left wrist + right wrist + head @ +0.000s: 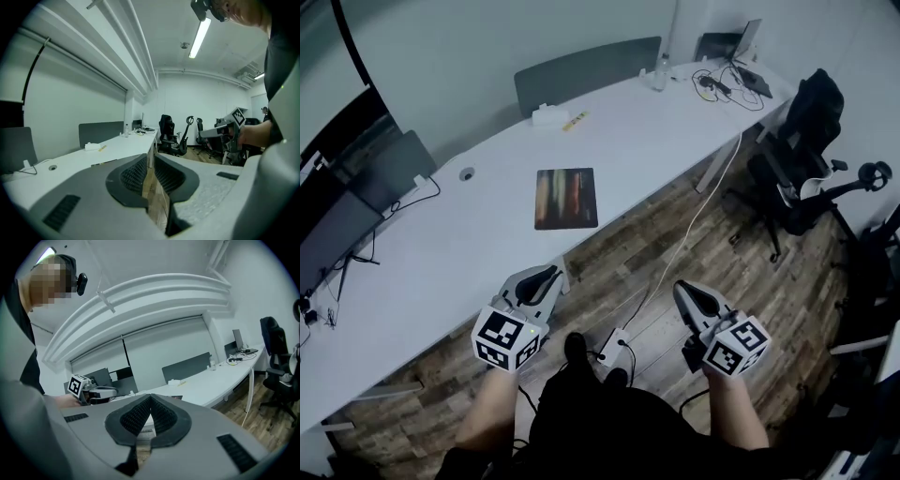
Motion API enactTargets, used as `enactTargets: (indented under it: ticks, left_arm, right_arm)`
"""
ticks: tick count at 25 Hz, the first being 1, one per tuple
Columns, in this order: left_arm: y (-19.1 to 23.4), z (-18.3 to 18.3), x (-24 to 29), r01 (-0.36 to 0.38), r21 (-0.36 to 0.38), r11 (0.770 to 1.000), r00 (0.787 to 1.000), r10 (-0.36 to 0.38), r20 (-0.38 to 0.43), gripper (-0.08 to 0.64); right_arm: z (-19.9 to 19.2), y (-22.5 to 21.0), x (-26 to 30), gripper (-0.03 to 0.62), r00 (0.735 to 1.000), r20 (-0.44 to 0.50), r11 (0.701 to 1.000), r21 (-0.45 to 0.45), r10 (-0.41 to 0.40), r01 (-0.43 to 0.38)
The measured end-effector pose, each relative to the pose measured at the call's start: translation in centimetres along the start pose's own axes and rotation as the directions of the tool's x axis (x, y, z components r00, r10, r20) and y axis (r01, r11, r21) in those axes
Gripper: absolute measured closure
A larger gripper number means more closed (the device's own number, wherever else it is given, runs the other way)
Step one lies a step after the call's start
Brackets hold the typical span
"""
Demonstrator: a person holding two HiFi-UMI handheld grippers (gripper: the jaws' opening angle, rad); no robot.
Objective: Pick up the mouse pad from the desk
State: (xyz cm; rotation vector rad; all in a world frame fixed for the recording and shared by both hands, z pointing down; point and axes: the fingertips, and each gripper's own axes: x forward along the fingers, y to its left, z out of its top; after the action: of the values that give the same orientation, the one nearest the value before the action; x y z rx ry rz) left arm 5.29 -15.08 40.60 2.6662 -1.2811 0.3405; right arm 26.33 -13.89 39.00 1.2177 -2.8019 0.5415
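The mouse pad, a dark rectangle with red and green streaks, lies flat on the white desk near its front edge. My left gripper is held at the desk's front edge, short of the pad, jaws shut with nothing in them. My right gripper hangs over the wooden floor to the right, off the desk, also shut and empty. In the left gripper view the left gripper points along the desk, with the pad a thin dark strip ahead. In the right gripper view the right gripper is pressed together at the tips.
A white box, a yellow item and a bottle stand far back on the desk, and a laptop with cables at the far end. Monitors stand at the left. A black office chair and a floor power strip are at the right.
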Motion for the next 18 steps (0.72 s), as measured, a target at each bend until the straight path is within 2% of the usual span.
enactTargets:
  ticks: [3, 8, 13, 18]
  left_arm:
    - [2.9, -0.2, 1.7, 0.009, 0.016, 1.0, 0.999, -0.009, -0.031, 0.484]
    - [7.5, -1.3, 4.7, 0.022, 0.024, 0.999, 0.996, -0.02, -0.086, 0.453]
    - [11.7, -3.4, 7.8, 0.037, 0.034, 0.999, 0.987, -0.031, -0.158, 0.4]
    - [15.3, -5.0, 10.2, 0.045, 0.019, 0.999, 0.981, -0.04, -0.191, 0.368]
  right_arm:
    - [1.8, -0.7, 3.2, 0.588, 1.0, 0.012, 1.0, -0.011, 0.002, -0.001]
    - [2.5, -1.9, 8.9, 0.588, 1.0, -0.014, 1.0, -0.002, 0.006, -0.006]
    - [1.2, -2.2, 14.2, 0.588, 0.998, -0.062, 0.999, 0.028, 0.025, -0.023]
    - [-0.4, -2.0, 18.4, 0.588, 0.993, -0.106, 0.997, 0.056, 0.05, -0.045]
